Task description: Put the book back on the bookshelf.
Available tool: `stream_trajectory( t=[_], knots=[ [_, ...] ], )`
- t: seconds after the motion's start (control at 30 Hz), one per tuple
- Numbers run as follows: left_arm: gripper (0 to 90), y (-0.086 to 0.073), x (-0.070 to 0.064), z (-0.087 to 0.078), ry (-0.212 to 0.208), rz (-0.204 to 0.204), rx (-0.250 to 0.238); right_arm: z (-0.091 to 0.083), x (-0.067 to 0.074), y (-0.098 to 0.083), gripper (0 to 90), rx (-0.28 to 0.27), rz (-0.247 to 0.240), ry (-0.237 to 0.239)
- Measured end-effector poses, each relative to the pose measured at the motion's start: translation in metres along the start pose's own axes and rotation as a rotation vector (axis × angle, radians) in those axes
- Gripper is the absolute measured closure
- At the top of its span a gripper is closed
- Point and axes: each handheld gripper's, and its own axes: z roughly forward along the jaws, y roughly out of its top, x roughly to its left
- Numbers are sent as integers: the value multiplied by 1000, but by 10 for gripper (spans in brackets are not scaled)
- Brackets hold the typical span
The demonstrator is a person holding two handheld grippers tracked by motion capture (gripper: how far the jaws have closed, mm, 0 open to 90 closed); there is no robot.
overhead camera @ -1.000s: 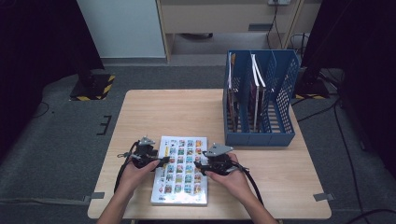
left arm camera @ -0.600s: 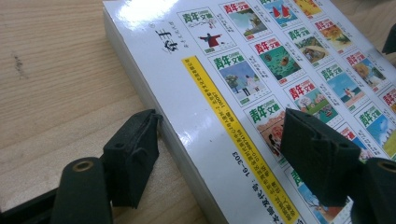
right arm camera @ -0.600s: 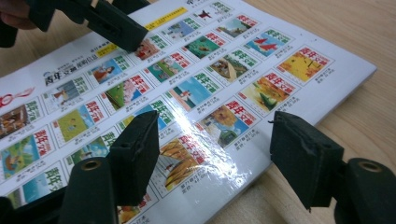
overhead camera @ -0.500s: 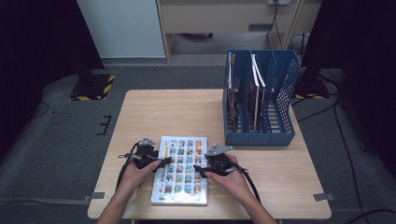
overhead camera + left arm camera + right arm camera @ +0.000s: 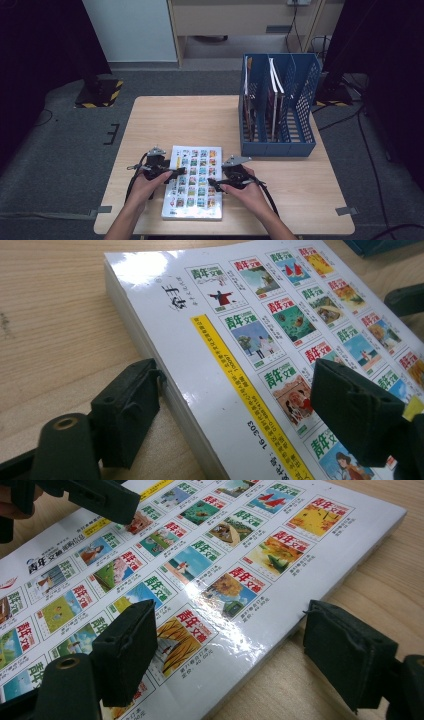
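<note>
A thick book (image 5: 194,182) with a glossy cover of small coloured pictures lies flat on the desk (image 5: 165,117), near its front edge, between the two hands. The left gripper (image 5: 172,173) straddles the book's left long edge: in the left gripper view one jaw sits on the bare wood just beside the page block, the other hangs above the cover, and neither presses on it. The right gripper (image 5: 214,183) straddles the opposite long edge the same way (one jaw over the cover, one over the wood past the edge), also released. Both pairs of jaws have just been opening, with the book's edges between them but not gripped. Beyond the jaws, toward the far edge, the desk is bare wood on the left; to the right stands a blue file rack (image 5: 280,107) holding a few upright books, well apart from the flat one.
</note>
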Motion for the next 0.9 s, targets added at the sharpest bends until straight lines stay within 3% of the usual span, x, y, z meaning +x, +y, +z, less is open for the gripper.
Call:
stream_trajectory(
  t=[0.07, 0.17, 0.2, 0.33, 0.43, 0.57, 0.67, 0.8, 0.9],
  knots=[
    [256, 1, -4, 0, 50, -2, 5, 0, 1, -1, 217, -6, 9, -2],
    [283, 2, -6, -2, 65, -25, 11, 0, 1, -2, 215, -8, 27, -2],
    [294, 3, -5, -3, 63, -36, 10, 1, -1, -3, 211, -2, 60, 9],
    [364, 5, -5, -10, 53, -76, -20, 1, 0, -2, 212, -3, 49, -2],
    [403, 7, -7, -19, 14, -96, -63, 1, -1, -2, 213, -5, 48, -2],
    [416, 9, -15, -21, -18, -71, -29, 1, -1, -2, 212, -3, 47, 2],
    [430, 7, -17, -16, -25, -48, 30, 1, -1, -2, 212, -3, 46, 1],
    [452, 7, -19, -15, -25, -37, 37, 1, -1, -2, 211, -3, 45, 3],
    [513, 10, -19, -21, -57, -41, 4, 1, -1, -2, 210, -2, 46, 5]
  ],
)
